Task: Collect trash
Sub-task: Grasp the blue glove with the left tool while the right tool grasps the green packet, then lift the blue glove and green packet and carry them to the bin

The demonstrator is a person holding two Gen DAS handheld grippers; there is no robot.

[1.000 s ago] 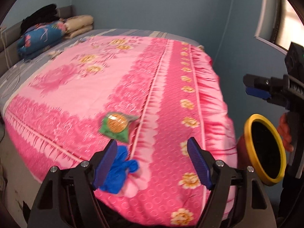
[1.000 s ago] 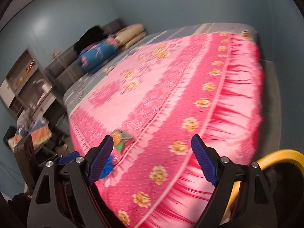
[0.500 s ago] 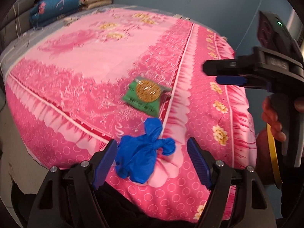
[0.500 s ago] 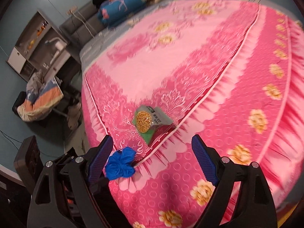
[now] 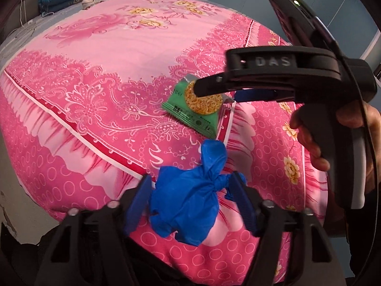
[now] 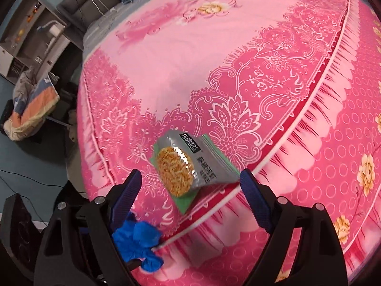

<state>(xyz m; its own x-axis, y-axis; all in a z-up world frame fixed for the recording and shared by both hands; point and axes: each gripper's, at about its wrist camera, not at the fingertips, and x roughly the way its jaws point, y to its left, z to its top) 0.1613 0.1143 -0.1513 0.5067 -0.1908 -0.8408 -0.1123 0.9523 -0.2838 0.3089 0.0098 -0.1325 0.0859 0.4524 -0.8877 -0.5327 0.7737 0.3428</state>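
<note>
Pink floral bedspread (image 5: 114, 54), blue-grey walls; left claw (image 5: 193, 205) closing around blue glove (image 5: 188, 200); right claw (image 6: 190, 190) spread

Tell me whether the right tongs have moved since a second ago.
Yes. The right tongs have come in over the bed toward the noodle packet, which now lies between their open jaws; a second ago they were off the pink bedspread's edge.

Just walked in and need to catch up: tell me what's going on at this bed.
A person is clearing trash off a pink bedspread with a handheld gripper in each hand. The left gripper is closing around a crumpled blue glove near the bed's edge. The right gripper hangs open over a green noodle snack packet, not yet gripping it.
</note>
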